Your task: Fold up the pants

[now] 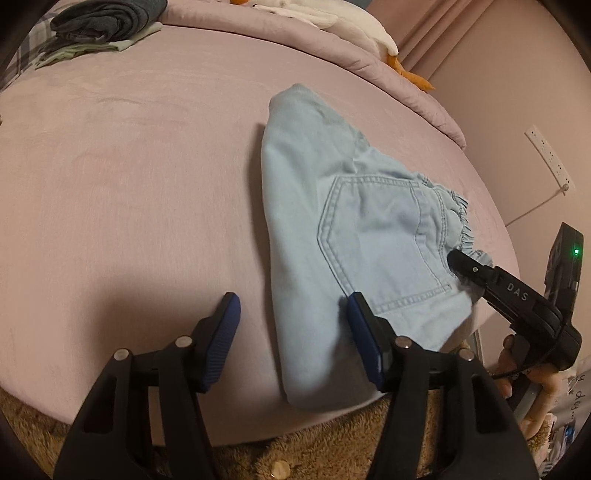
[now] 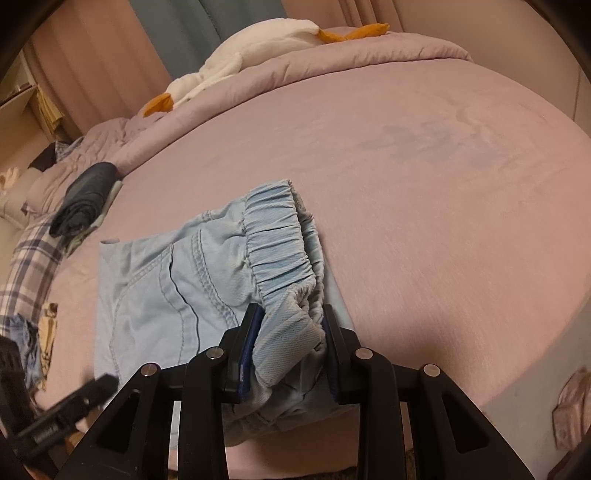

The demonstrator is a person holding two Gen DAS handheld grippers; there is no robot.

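Light blue denim pants lie folded on a pink bed, back pocket up, near the bed's front edge. My left gripper hovers open over the pants' near corner. Its right finger is over the denim and its left finger is over the bare sheet. My right gripper comes in from the right at the waistband. In the right wrist view, the right gripper is shut on the gathered elastic waistband of the pants. The left gripper shows blurred at the lower left.
A pile of dark folded clothes sits at the bed's far side beside a plaid cloth. A white plush toy rests on a rolled quilt. A power strip hangs on the wall. Brown fuzzy fabric lies below the bed's edge.
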